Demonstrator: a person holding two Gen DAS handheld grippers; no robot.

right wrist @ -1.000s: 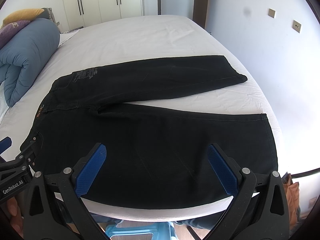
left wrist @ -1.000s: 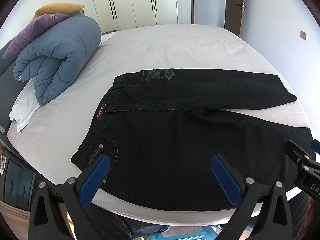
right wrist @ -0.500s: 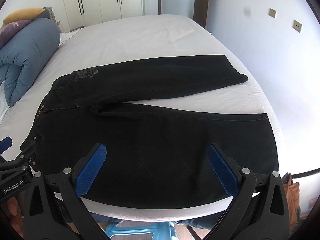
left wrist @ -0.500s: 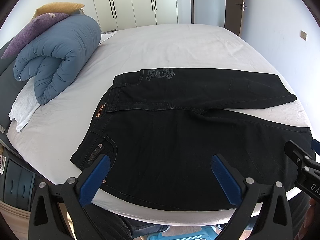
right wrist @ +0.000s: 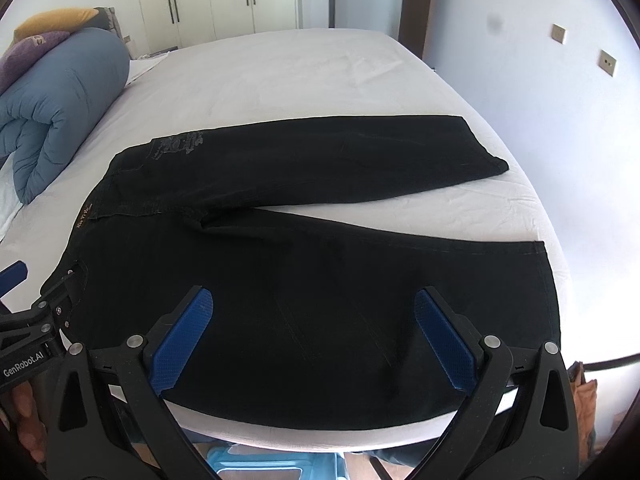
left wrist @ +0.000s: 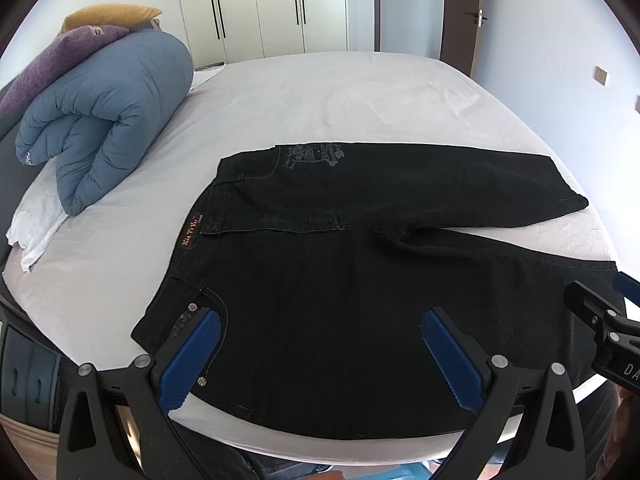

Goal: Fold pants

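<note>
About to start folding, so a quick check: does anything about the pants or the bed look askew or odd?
Nothing damaged. The black pants lie flat on the bed, legs splayed apart in a V rather than stacked. Both grippers are open and hold nothing.

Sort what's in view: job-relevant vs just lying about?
Job: black pants spread flat on the bed; left gripper and right gripper, both open.

Lying about: rolled blue duvet, purple pillow, yellow pillow.
</note>
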